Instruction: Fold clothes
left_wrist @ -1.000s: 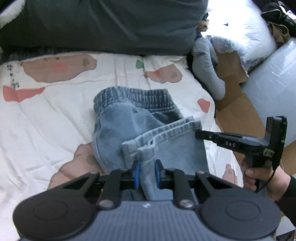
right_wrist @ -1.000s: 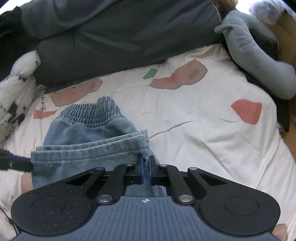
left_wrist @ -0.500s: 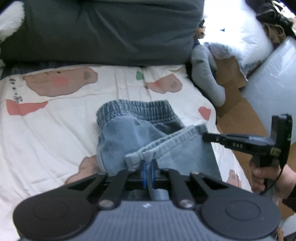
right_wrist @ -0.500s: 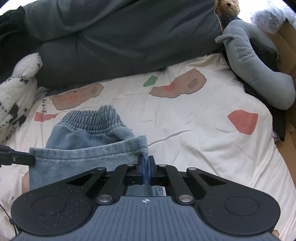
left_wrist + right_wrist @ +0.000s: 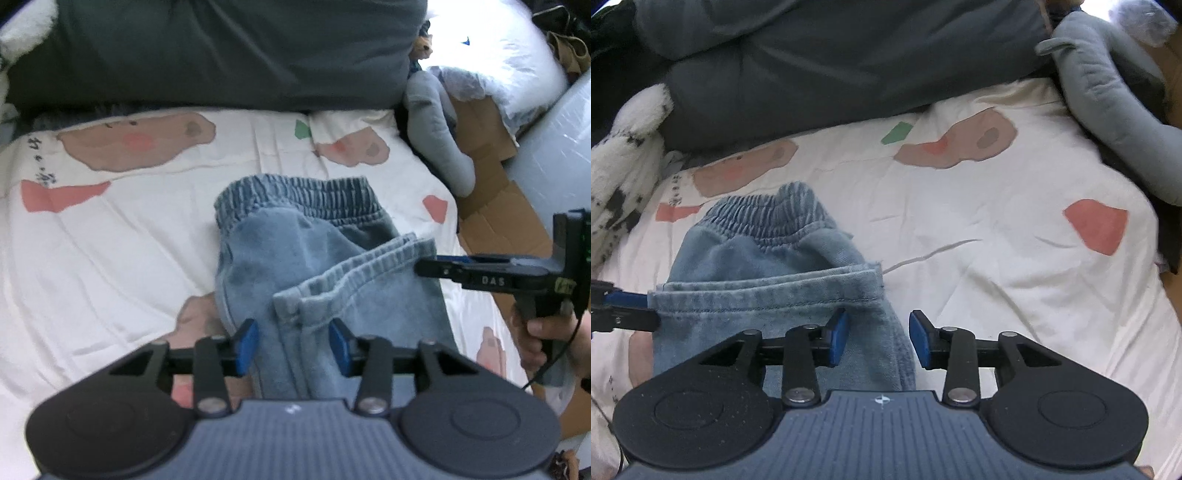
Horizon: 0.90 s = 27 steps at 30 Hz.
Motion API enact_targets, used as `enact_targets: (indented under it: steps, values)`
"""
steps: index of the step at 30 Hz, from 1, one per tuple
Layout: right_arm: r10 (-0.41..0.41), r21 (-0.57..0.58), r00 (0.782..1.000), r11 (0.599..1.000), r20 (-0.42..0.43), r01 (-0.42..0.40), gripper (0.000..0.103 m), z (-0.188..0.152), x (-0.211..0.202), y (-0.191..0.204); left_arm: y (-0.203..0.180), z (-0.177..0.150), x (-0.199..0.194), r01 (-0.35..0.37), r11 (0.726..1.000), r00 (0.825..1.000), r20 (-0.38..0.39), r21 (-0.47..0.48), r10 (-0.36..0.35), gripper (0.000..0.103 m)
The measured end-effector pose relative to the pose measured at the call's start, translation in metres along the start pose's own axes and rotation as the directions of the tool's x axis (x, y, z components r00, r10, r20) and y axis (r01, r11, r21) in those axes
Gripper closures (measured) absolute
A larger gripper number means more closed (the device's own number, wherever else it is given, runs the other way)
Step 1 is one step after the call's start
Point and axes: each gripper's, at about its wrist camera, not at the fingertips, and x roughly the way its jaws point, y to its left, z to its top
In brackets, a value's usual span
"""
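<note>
Our left tongs (image 5: pixel 293 341) and right tongs (image 5: pixel 877 336) are both opening, pads clear of the folded jeans (image 5: pixel 325 280) lying on the bed (image 5: pixel 110 240).

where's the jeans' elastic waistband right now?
The elastic waistband lies at the far end of the folded jeans on the patterned bedsheet, centre in the left wrist view, just short of the dark grey duvet; the leg hems lie nearer the grippers.

patterned sheet (image 5: pixel 110 240), dark duvet (image 5: pixel 221 48), grey plush (image 5: pixel 1115 110)
</note>
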Motion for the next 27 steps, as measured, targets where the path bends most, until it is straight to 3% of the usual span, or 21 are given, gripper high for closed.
enact_targets:
  steps: [4, 7, 9, 12, 14, 22, 27]
  values:
    - [0.033, -0.015, 0.999, 0.999, -0.027, -0.033, 0.060, 0.003, 0.014, -0.001, -0.006, -0.002, 0.005, -0.001, 1.000, 1.000, 0.007, 0.020, 0.001, 0.058]
    - [0.073, -0.004, 0.997, 0.997, -0.027, -0.073, 0.061, 0.006, 0.022, -0.003, -0.008, -0.003, 0.004, -0.011, 1.000, 1.000, 0.018, 0.019, 0.011, 0.071]
    - [0.073, -0.045, 0.997, 0.996, -0.009, -0.074, 0.078, 0.005, 0.018, 0.002, -0.012, -0.004, 0.001, -0.018, 0.998, 0.999, 0.034, 0.062, 0.016, 0.078]
    - [0.062, -0.061, 0.998, 0.996, 0.027, -0.060, 0.089, 0.005, 0.005, 0.006, -0.019, -0.009, -0.002, -0.065, 0.988, 0.997, 0.050, 0.138, 0.058, 0.085]
    - [0.051, -0.067, 0.998, 0.997, 0.046, -0.048, 0.091, 0.005, -0.002, 0.010, -0.020, -0.010, -0.004, -0.077, 0.987, 0.996, 0.059, 0.143, 0.069, 0.086]
    - [0.018, -0.064, 0.995, 0.998, 0.103, -0.011, 0.093, 0.003, -0.025, 0.020, -0.023, -0.013, -0.011, -0.100, 0.985, 0.993, 0.079, 0.144, 0.089, 0.087]
    - [0.006, -0.048, 0.993, 0.999, 0.118, -0.001, 0.093, 0.001, -0.036, 0.021, -0.022, -0.011, -0.013, -0.045, 0.987, 0.995, 0.100, 0.154, 0.030, 0.074]
